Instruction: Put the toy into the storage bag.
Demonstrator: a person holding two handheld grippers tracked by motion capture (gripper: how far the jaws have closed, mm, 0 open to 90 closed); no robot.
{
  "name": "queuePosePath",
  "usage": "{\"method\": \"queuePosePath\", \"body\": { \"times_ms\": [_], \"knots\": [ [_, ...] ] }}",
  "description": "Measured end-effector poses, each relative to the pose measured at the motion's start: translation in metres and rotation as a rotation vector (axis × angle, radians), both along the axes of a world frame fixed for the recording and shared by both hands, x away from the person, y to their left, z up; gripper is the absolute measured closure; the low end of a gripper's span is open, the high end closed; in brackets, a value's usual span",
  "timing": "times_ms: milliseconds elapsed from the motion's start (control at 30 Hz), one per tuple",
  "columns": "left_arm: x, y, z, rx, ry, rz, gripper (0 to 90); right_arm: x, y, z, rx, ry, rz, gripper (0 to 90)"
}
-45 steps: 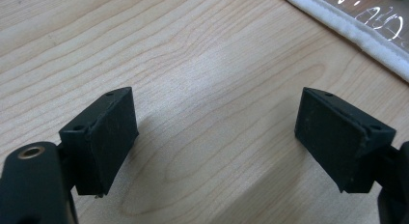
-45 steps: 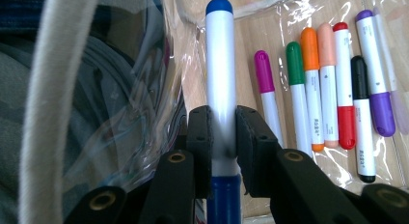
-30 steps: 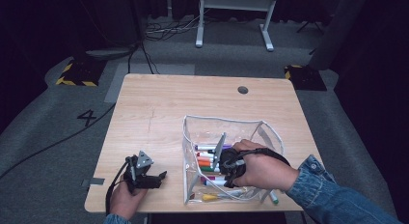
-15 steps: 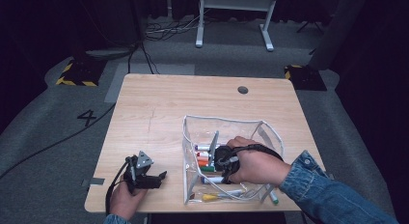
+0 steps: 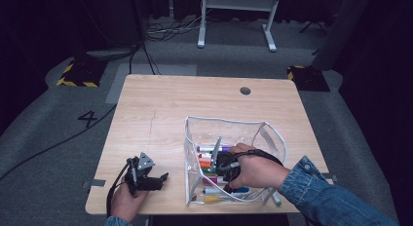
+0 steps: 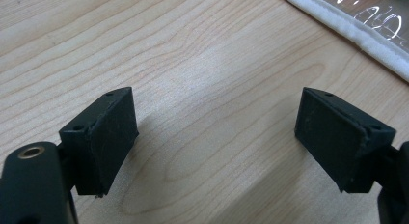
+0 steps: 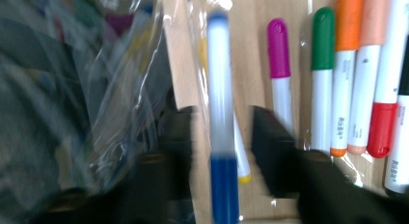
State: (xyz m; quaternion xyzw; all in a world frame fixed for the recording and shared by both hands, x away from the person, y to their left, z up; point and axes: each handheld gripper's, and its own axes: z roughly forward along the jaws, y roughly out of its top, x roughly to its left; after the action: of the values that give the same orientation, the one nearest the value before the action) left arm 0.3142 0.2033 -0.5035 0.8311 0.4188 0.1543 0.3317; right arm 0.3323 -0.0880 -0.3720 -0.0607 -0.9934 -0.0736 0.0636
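The right claw (image 5: 219, 163) is inside the clear bag (image 5: 272, 138). Its jaws have just been opening, and the blue pen (image 7: 219, 113) sits loose between them. Pull the hand straight up past the bag's floppy rim. The left claw (image 6: 217, 137) rests open on the bare counter (image 5: 160, 109).

— What do you have in front of my left gripper (image 6: 214, 137)?

— My two black jaws stand wide apart, with nothing between them. Each pad (image 6: 108, 137) faces inward, and the one on the right (image 6: 337, 137) is angled a little.

— And under them?

— Bare light wooden table (image 6: 193, 55), grain running across, just below the jaws. In the upper right corner lies the white edge of a clear pouch (image 6: 337, 26), well apart from the jaws.
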Motion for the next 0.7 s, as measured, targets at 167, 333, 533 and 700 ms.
{"method": "queuePosePath", "body": {
  "times_ms": [167, 333, 533, 700],
  "knots": [
    [0.000, 0.000, 0.000, 0.000, 0.000, -0.001, 15.1, 0.000, -0.006, 0.024, 0.120, -0.049, -0.052, 50.2],
    [0.000, 0.000, 0.000, 0.002, 0.000, -0.002, 15.1, -0.002, -0.022, 0.062, 0.232, -0.116, -0.101, 50.2],
    [0.000, 0.000, 0.000, 0.002, 0.000, -0.002, 15.1, -0.008, -0.058, 0.092, 0.327, -0.181, -0.163, 47.7],
    [0.000, 0.000, 0.000, -0.002, 0.002, 0.001, 15.1, -0.015, -0.097, 0.108, 0.413, -0.215, -0.255, 47.0]
  ]
}}
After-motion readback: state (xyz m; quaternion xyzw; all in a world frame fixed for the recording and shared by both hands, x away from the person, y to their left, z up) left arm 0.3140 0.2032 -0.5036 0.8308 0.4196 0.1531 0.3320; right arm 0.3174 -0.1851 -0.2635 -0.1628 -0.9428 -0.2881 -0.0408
